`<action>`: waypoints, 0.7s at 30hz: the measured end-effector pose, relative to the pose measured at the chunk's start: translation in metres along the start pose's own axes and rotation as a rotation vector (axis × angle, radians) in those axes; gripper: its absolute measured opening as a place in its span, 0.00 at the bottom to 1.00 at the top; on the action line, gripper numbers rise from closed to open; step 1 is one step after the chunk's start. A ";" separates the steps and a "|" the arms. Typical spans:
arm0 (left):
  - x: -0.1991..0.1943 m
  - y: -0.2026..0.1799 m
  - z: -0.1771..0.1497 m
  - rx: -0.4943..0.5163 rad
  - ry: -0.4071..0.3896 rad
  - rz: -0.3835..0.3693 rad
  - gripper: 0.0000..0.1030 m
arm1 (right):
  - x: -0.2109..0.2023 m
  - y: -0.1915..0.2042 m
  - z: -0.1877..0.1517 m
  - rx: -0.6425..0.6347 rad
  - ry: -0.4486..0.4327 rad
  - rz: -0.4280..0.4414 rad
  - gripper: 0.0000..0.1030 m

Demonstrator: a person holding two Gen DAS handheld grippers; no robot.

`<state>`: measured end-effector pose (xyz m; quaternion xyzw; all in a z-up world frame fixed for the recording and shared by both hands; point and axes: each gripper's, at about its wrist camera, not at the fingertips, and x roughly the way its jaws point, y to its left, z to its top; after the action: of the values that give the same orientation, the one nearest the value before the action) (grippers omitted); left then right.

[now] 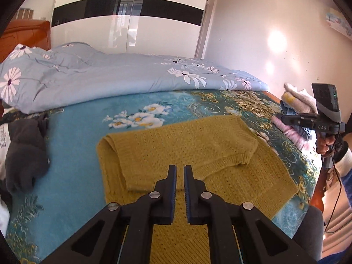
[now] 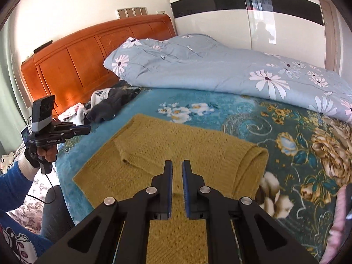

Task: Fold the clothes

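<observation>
**Q:** Left wrist view: what is lying where?

**A:** The sweater [image 1: 198, 160] is lying flat on the bed [image 1: 77, 132], with one sleeve [image 1: 187, 154] folded across the body so its cuff is pointing toward the right. The left gripper [image 1: 180, 169] is hovering over the near part of the knit, fingers almost together with a narrow gap showing, grasping nothing. The right gripper [image 1: 283, 118] is showing side-on at the bed's right edge, raised above a pile [image 1: 294, 110] of clothes; from here I cannot tell its opening.

**Q:** And the right wrist view?

**A:** The sweater [image 2: 176, 154] is filling the middle, its doubled edge [image 2: 253, 162] rolling thick on the right. The right gripper [image 2: 177, 165] is hanging above the knit, fingers nearly closed, a slit between them, empty. The left gripper [image 2: 84, 128] is raised off to the left, clear of the cloth.

**Q:** How should the next fold be done well?

**A:** Judging by the lie, the sideways fold appears done and a hem-to-collar fold is probably next. Each gripper would need opening first, then pinching both layers at a near corner. Lifting both corners level and carrying them together should be keeping the sleeve from sliding out; loose knit is likely stretching if one side leads.
</observation>
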<state>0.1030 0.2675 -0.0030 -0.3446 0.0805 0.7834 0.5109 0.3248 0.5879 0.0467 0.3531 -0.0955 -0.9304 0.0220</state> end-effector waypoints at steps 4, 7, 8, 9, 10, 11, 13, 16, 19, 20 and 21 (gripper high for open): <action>-0.004 -0.001 -0.017 -0.070 0.023 0.032 0.07 | 0.001 0.006 -0.019 0.027 0.027 -0.015 0.09; 0.003 0.000 -0.024 -0.134 0.060 0.104 0.08 | 0.004 0.011 -0.029 0.062 0.044 -0.077 0.09; 0.007 0.003 -0.027 -0.173 0.069 0.108 0.08 | 0.007 0.011 -0.033 0.088 0.053 -0.111 0.09; 0.013 0.006 -0.030 -0.224 0.077 0.097 0.08 | 0.011 0.011 -0.037 0.118 0.059 -0.149 0.09; 0.018 0.010 -0.034 -0.275 0.085 0.087 0.09 | 0.015 0.009 -0.041 0.154 0.063 -0.171 0.11; 0.024 0.014 -0.037 -0.326 0.093 0.076 0.11 | 0.019 0.005 -0.045 0.206 0.063 -0.179 0.18; 0.035 0.021 -0.045 -0.427 0.109 0.055 0.20 | 0.027 -0.010 -0.056 0.370 0.045 -0.139 0.43; 0.050 0.030 -0.050 -0.550 0.123 0.017 0.33 | 0.038 -0.032 -0.070 0.624 -0.006 -0.006 0.54; 0.059 0.037 -0.045 -0.617 0.103 -0.003 0.46 | 0.047 -0.042 -0.072 0.739 -0.041 0.001 0.54; 0.063 0.040 -0.043 -0.642 0.100 0.003 0.49 | 0.050 -0.045 -0.071 0.760 -0.050 -0.004 0.54; 0.067 0.044 -0.041 -0.664 0.099 -0.001 0.49 | 0.053 -0.047 -0.070 0.778 -0.057 -0.002 0.54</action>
<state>0.0684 0.2773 -0.0855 -0.5301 -0.1546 0.7489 0.3664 0.3324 0.6165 -0.0486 0.3091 -0.4415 -0.8342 -0.1171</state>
